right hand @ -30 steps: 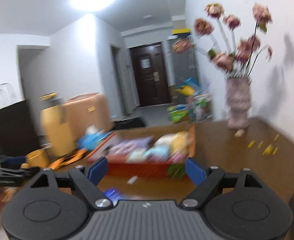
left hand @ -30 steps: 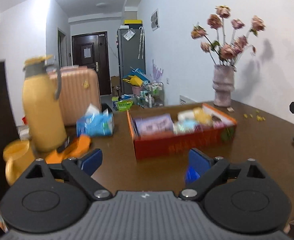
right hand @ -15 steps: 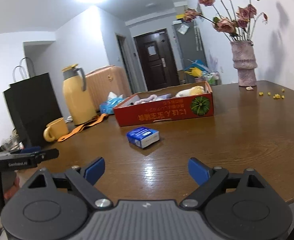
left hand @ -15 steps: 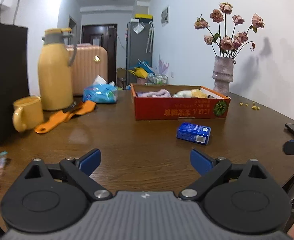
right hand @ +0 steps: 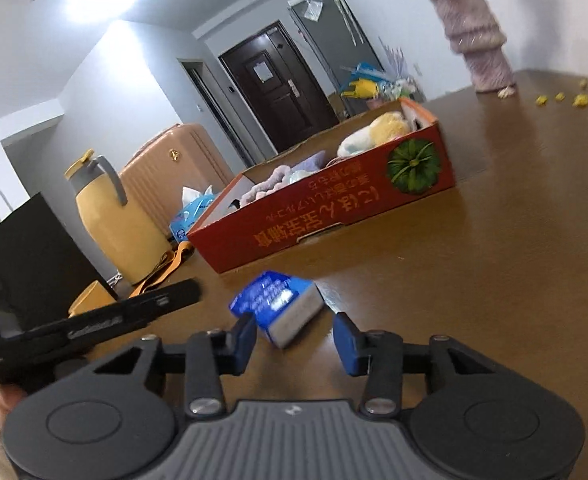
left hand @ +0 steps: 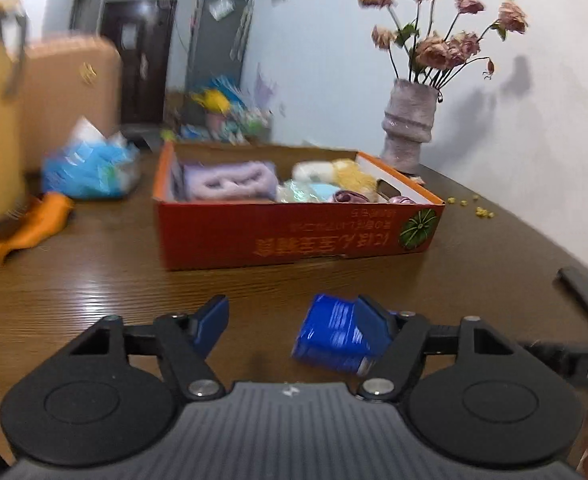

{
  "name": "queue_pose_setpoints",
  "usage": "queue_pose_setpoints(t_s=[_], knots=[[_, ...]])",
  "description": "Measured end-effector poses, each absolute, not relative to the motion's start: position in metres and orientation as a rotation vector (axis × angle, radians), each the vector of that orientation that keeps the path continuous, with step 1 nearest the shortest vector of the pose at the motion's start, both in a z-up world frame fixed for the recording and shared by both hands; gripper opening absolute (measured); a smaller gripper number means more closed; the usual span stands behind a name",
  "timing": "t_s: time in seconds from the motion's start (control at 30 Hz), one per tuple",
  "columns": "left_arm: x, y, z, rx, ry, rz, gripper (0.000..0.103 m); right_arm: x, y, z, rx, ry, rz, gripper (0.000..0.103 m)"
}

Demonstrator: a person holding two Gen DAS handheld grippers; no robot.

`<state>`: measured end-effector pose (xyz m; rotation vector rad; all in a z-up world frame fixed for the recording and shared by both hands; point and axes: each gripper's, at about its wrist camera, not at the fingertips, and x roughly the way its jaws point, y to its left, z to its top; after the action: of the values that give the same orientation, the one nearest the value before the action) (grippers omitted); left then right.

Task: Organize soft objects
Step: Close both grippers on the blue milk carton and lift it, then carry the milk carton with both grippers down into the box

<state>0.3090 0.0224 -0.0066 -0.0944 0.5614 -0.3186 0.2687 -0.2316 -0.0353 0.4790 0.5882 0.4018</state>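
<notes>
A small blue tissue pack [left hand: 334,338] lies on the brown table in front of the red cardboard box [left hand: 294,236], which holds a purple headband [left hand: 229,180], a yellow plush [left hand: 352,174] and other soft things. My left gripper [left hand: 294,322] is low over the table with its jaws closing. The pack sits between them against the right finger, with the left pad apart from it. My right gripper [right hand: 296,340] comes at the same pack [right hand: 277,304] from the other side, jaws closing. The pack's near end lies just ahead of its left fingertip, unpressed.
A yellow jug [right hand: 113,220], orange strap [left hand: 21,228], blue tissue bag [left hand: 89,164] and black paper bag [right hand: 21,248] stand at the left. A vase of dried flowers [left hand: 410,128] is behind the box. A black flat device [left hand: 586,296] lies at the right.
Both grippers have dropped and moved forward to the blue pack, which now lies at their fingertips. Both pairs of jaws have narrowed.
</notes>
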Motion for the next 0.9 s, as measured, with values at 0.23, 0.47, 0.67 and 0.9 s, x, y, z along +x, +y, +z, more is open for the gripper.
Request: queue_pose_setpoints(t_s=[0.23,0.47,0.67,0.9], knots=[[0.345,0.03,-0.034,-0.289,0.717,-0.427,0.026,0.319,-0.21,-0.048,0.551,0.662,0.443,0.032],[0.336,0.035,-0.039,-0.362,0.73,-0.44,0.038,0.344,-0.213,-0.051,0.529,0.683,0.424,0.025],[0.339,0.037,-0.044,-0.402,0.735,-0.44,0.037,0.344,-0.204,-0.053,0.478,0.66,0.426,0.024],[0.317,0.033,-0.042,-0.462,0.742,-0.393,0.033,0.316,-0.205,-0.044,0.428,0.674,0.43,0.02]])
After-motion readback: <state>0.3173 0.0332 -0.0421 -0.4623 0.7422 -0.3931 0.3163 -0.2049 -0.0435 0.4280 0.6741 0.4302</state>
